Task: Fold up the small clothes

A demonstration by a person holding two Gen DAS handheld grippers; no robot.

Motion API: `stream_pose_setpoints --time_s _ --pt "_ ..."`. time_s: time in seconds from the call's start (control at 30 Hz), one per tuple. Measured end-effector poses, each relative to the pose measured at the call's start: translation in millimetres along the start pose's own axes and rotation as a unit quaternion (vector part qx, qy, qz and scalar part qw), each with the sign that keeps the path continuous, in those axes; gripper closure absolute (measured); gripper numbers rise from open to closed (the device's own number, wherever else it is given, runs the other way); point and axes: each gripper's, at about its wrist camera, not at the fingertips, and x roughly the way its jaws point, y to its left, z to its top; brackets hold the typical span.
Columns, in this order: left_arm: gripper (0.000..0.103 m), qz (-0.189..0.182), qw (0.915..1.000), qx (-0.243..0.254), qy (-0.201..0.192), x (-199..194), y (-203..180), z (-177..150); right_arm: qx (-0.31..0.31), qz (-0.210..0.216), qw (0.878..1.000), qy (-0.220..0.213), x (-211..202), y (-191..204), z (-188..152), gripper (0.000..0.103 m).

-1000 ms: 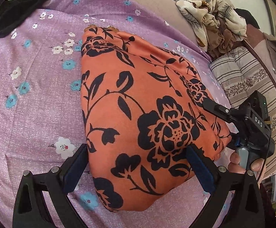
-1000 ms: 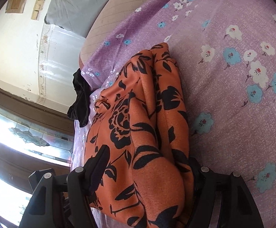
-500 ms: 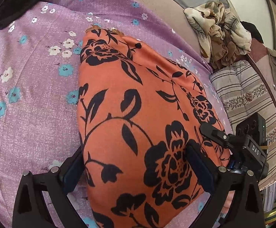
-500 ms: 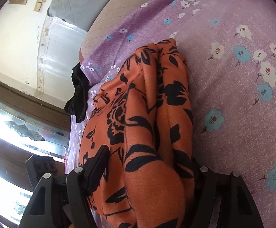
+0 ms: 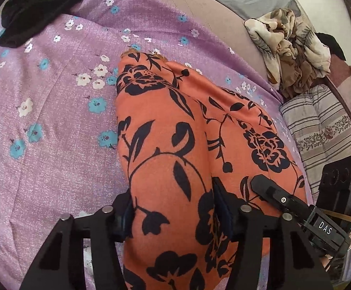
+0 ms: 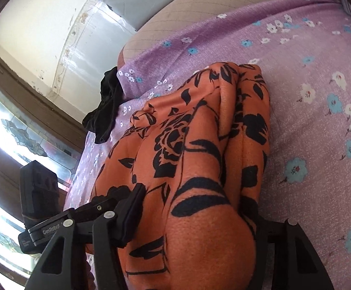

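Presently, both the left gripper and right gripper closing on the bunched orange floral garment, fabric between the jaws.

I see open purple floral bedsheet left of the orange garment; black clothing blocks far left, crumpled scarf far right.

An orange black-flowered folded garment is lying on a purple flower-printed bedsheet. A crumpled black cloth is being seen beyond it, to the left. A beige crumpled fabric heap is resting far right, behind a striped cushion.
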Motion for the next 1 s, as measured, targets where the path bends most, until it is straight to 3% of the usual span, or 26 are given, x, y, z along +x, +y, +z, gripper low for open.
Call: stream_pose_setpoints --time_s 0.13,0.43,1.0 --pt "0.054 0.011 0.9998 0.013 -0.008 -7 -2 -1 -0.029 -0.017 0.999 -0.015 -7 15 0 0.052" --pt "0.054 0.032 0.9989 0.019 -0.031 -45 2 7 -0.075 -0.012 0.996 -0.038 -22 50 -1 0.056" --pt "0.054 0.107 0.9876 0.042 -0.107 -134 6 -45 -0.154 -0.002 0.984 -0.087 -57 122 -56 0.057"
